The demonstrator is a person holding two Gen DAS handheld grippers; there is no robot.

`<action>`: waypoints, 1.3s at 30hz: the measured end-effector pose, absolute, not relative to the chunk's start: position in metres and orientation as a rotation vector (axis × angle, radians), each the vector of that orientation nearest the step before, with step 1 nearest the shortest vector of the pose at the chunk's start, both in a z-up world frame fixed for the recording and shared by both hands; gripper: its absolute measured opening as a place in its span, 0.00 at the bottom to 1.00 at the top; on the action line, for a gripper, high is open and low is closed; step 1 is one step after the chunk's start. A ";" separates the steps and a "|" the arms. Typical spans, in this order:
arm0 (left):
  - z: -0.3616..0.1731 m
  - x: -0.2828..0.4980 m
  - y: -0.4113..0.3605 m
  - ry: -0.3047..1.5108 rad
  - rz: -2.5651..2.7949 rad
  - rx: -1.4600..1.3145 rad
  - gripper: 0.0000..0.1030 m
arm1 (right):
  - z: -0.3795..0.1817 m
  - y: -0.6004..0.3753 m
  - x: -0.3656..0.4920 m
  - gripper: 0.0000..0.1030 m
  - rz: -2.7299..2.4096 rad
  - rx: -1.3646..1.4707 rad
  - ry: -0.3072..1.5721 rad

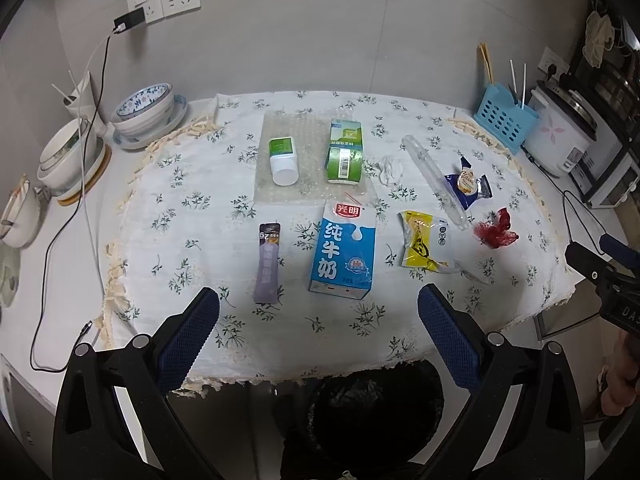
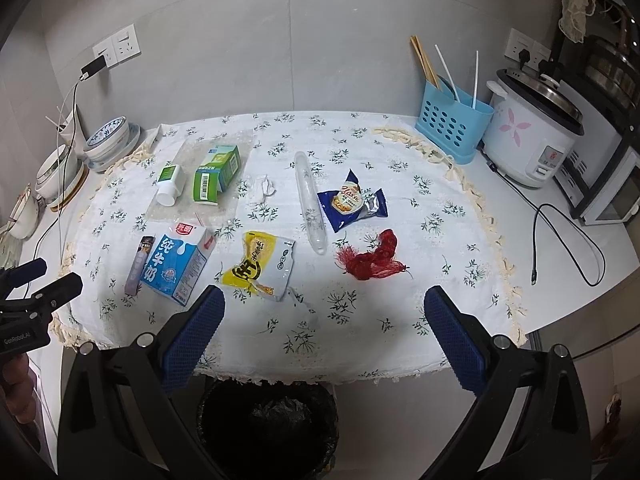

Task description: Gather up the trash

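Trash lies on a floral tablecloth [image 1: 192, 200]: a blue milk carton [image 1: 343, 252] [image 2: 176, 264], a purple sachet [image 1: 268, 264], a yellow wrapper [image 1: 424, 244] [image 2: 260, 264], a red net [image 1: 496, 230] [image 2: 372, 258], a blue snack wrapper [image 2: 352, 200], a clear tube [image 2: 310, 204], a green carton [image 1: 345, 150], a white bottle [image 1: 284, 162] and crumpled tissue [image 1: 390, 170]. A bin with a black bag [image 2: 268, 424] stands under the table's front edge. My left gripper [image 1: 320, 320] is open above the front edge, near the milk carton. My right gripper [image 2: 324, 320] is open and empty, near the yellow wrapper.
Bowls [image 1: 146, 112] stack at the back left with charger cables [image 1: 52, 240]. A blue utensil basket [image 2: 452, 124] and a rice cooker [image 2: 532, 140] stand at the back right, with a black cable [image 2: 568, 240] on the counter.
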State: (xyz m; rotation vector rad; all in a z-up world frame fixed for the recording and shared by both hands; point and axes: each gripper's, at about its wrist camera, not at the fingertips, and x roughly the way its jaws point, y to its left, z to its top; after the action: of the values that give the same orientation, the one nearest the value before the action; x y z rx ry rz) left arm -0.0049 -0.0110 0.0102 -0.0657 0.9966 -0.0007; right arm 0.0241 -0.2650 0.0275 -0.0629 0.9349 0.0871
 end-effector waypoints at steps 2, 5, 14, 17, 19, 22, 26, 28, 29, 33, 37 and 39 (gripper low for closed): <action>0.011 -0.005 -0.011 0.997 0.001 -0.068 0.94 | 0.028 -0.265 0.024 0.93 0.089 -0.060 0.935; 0.011 -0.006 -0.010 0.995 -0.001 -0.067 0.94 | 0.027 -0.264 0.024 0.93 0.089 -0.058 0.939; 0.009 -0.006 -0.010 0.996 0.001 -0.066 0.94 | 0.027 -0.264 0.024 0.94 0.095 -0.061 0.941; 0.009 -0.006 -0.011 0.995 0.000 -0.068 0.94 | 0.026 -0.266 0.024 0.94 0.091 -0.057 0.944; 0.009 -0.006 -0.011 0.994 0.000 -0.068 0.94 | 0.026 -0.266 0.025 0.93 0.087 -0.057 0.945; 0.009 -0.006 -0.013 0.994 0.002 -0.062 0.94 | 0.025 -0.266 0.025 0.93 0.089 -0.057 0.945; 0.011 -0.006 -0.015 0.991 -0.001 -0.060 0.94 | 0.025 -0.265 0.025 0.93 0.092 -0.067 0.946; 0.011 -0.006 -0.014 0.994 0.000 -0.063 0.94 | 0.025 -0.265 0.027 0.93 0.093 -0.067 0.949; 0.010 -0.005 -0.013 0.995 0.000 -0.067 0.94 | 0.024 -0.264 0.027 0.94 0.093 -0.067 0.950; 0.005 0.002 -0.002 1.012 0.008 -0.081 0.94 | 0.019 -0.255 0.035 0.93 0.100 -0.077 0.963; -0.003 0.013 0.011 1.028 0.022 -0.082 0.94 | 0.012 -0.240 0.046 0.94 0.108 -0.083 0.978; -0.009 0.020 0.019 1.041 0.030 -0.086 0.94 | 0.007 -0.233 0.052 0.93 0.114 -0.086 0.989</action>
State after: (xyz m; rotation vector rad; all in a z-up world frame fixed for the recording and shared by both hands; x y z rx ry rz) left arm 0.0205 0.0195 -0.0090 -0.0860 1.0413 0.0301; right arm 0.0520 -0.2330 0.0067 -0.0856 0.9894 0.1137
